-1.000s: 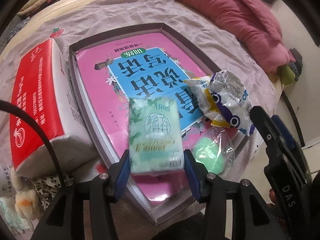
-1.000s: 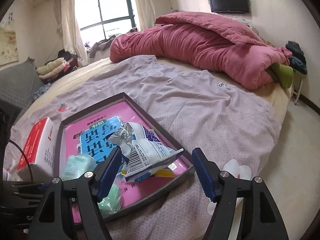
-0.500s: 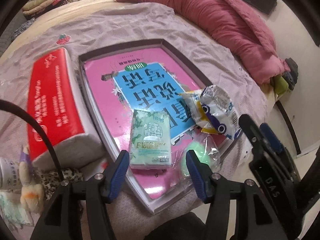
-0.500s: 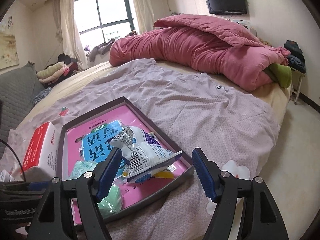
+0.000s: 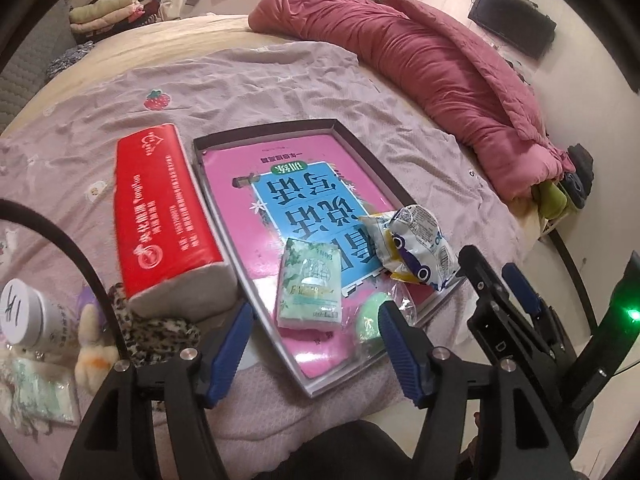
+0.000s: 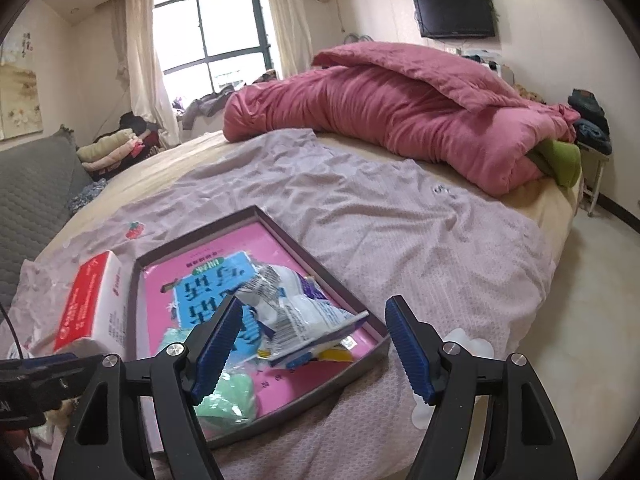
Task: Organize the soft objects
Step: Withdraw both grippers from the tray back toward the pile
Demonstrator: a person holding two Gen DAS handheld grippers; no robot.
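Left gripper (image 5: 316, 344) at lower centre of its frame, jaws opening, nothing pressed between the blue pads. Just above that gap, lying flat in the shallow tray (image 5: 280, 130): green tissue pack (image 5: 311, 290), free of both pads, long axis running up the frame, roughly in line with the fingers. To its right, a pale green soft item in clear wrap (image 5: 372, 318), partly behind the right-hand pad; above right of that, a crinkled snack bag (image 5: 416, 246) resting near the tray's right rim. Outside the tray, touching its left wall: red tissue brick (image 5: 164, 216), long axis also up the frame. Further lower left, still unsorted: leopard-print fabric piece (image 5: 160, 332), small plush toy (image 5: 94, 344), another wrapped tissue pack (image 5: 38, 392), white jar (image 5: 22, 312). Right gripper (image 6: 314, 348) at lower centre of its own view, jaws wide and empty, snack bag (image 6: 296, 312) showing in the gap but untouched. Judging by position, leftover pile lying left and below the left gripper, far nearer that hand than the other; likely next: swing left, jaws across the short side of whichever piece comes first.
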